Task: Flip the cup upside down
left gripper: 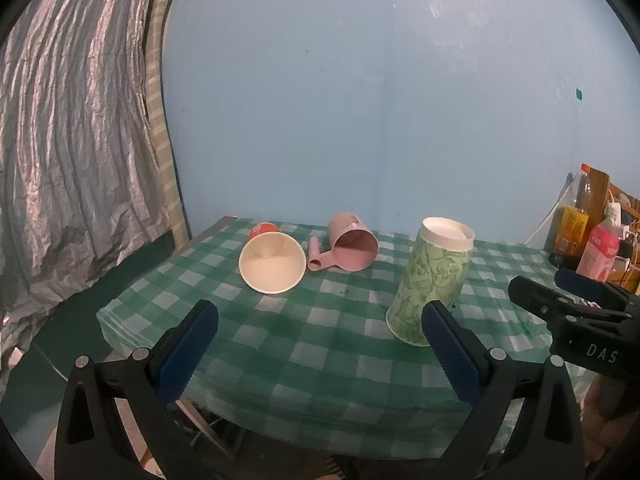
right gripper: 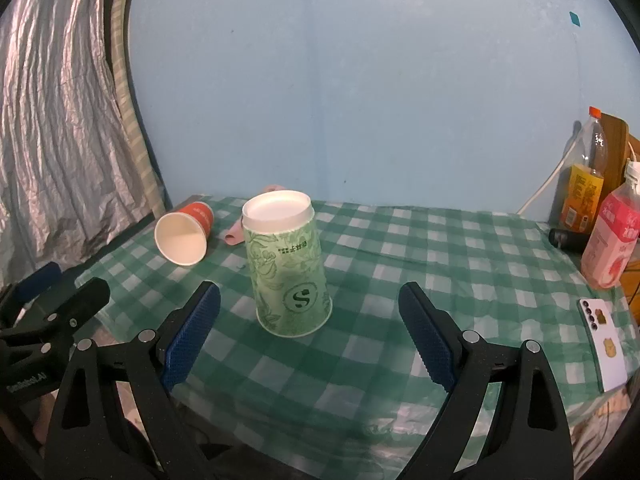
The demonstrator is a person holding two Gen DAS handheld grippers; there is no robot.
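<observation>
A green patterned paper cup (left gripper: 430,280) (right gripper: 286,264) stands upside down on the checked tablecloth, white base up. A red paper cup (left gripper: 272,260) (right gripper: 184,234) lies on its side, mouth toward me. A pink handled mug (left gripper: 350,246) lies on its side beside it; only a bit of the mug (right gripper: 234,236) shows behind the green cup in the right wrist view. My left gripper (left gripper: 320,320) is open and empty, the green cup just beyond its right finger. My right gripper (right gripper: 310,304) is open and empty, with the green cup standing just beyond its fingers.
The table (right gripper: 440,248) has a green-and-white checked cloth. Bottles (right gripper: 588,176) and a pink carton (right gripper: 612,236) stand at the right edge, with a phone (right gripper: 604,348) lying near it. A silver curtain (left gripper: 72,140) hangs left. A blue wall is behind.
</observation>
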